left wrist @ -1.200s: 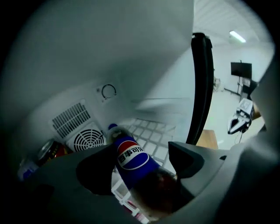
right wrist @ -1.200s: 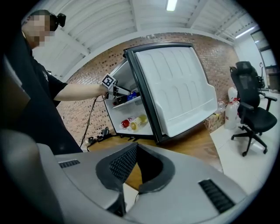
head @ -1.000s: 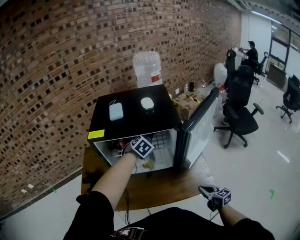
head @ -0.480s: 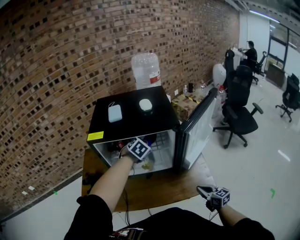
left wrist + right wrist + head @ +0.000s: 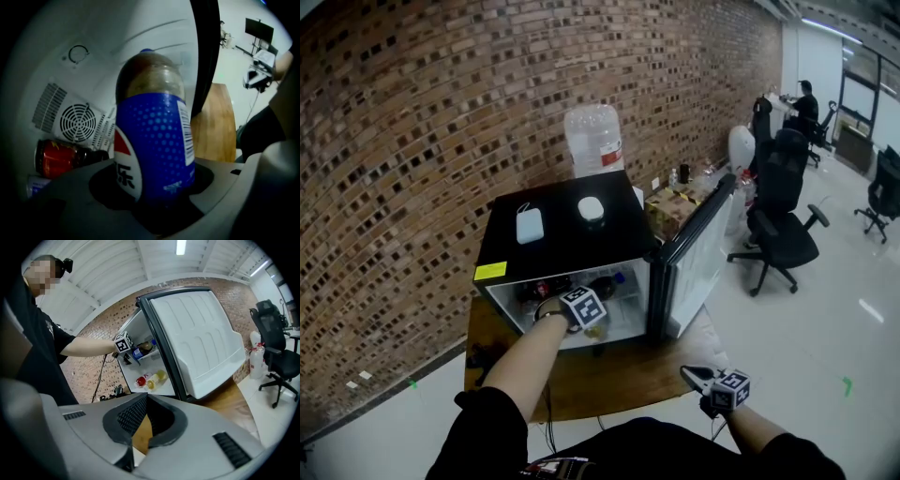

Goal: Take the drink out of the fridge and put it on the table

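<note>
A dark cola bottle (image 5: 152, 140) with a blue label stands upright between the jaws of my left gripper (image 5: 157, 201), which is shut on its lower body inside the open mini fridge (image 5: 567, 234). From the head view the left gripper (image 5: 591, 302) sits at the fridge's opening with the bottle (image 5: 605, 284) just beyond its marker cube. My right gripper (image 5: 689, 375) hangs low over the front right corner of the wooden table (image 5: 619, 370), shut and empty. The right gripper view shows its jaws (image 5: 140, 427) closed, with the fridge ahead.
The fridge door (image 5: 698, 253) swings open to the right. A red can (image 5: 58, 157) lies deeper inside, and small bottles (image 5: 151, 379) rest on the fridge floor. A water jug (image 5: 594, 139) stands behind the fridge. Office chairs (image 5: 783, 211) stand at the right.
My left gripper has drawn back a little toward the fridge's front with the cola bottle in it. The right gripper has shifted slightly left.
</note>
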